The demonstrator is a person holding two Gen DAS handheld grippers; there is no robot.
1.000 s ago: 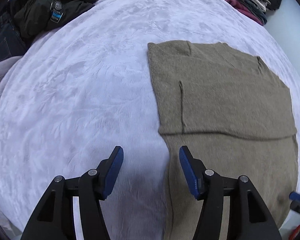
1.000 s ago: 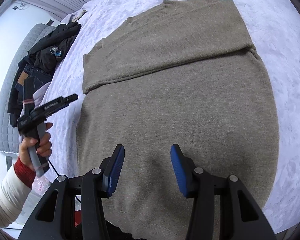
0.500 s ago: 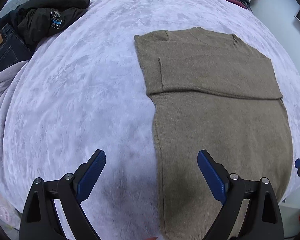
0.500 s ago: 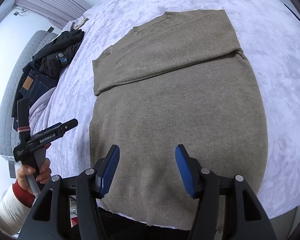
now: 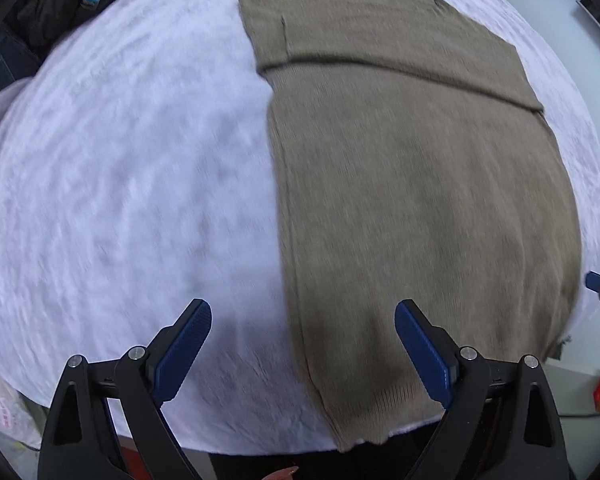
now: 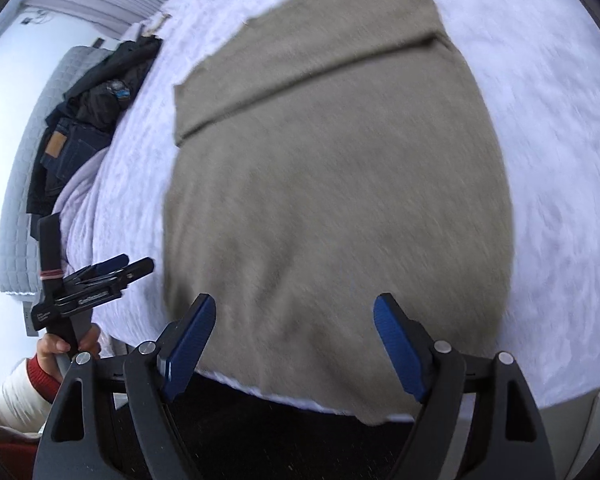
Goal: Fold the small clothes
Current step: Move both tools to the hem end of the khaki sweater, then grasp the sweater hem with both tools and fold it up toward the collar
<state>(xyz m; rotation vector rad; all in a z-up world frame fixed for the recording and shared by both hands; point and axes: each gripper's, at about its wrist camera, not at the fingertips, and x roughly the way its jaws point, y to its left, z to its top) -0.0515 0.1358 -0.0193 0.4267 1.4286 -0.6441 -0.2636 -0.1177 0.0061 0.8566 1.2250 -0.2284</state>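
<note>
The bed (image 5: 120, 168), covered in a pale fluffy blanket, fills most of what I see from both wrists, with a wide bare stretch of it on the left of the left wrist view and another on the right of the right wrist view. On it lies the tan knit sweater (image 5: 420, 200), flat, its far part folded over into a band with a straight crosswise edge. Its left side edge runs straight down the middle of the left wrist view, and its near hem droops a little over the front edge of the bed (both views are blurred, so I cannot read the finer weave).

At the far left corner I see a heap of dark clothes (image 6: 100, 100), well apart from the sweater, with jeans just beside it against a grey quilted headboard (image 6: 24, 168).

My left gripper (image 5: 303, 354) has its jaws spread wide, hovering over the sweater's near left corner, one pad over blanket and one over knit, pinching nothing. My right gripper (image 6: 295, 350) is likewise spread wide over the near hem, empty. In the right wrist view I can see the left gripper's body held in a hand (image 6: 66, 346) with a red cuff, off the bed's left edge.
</note>
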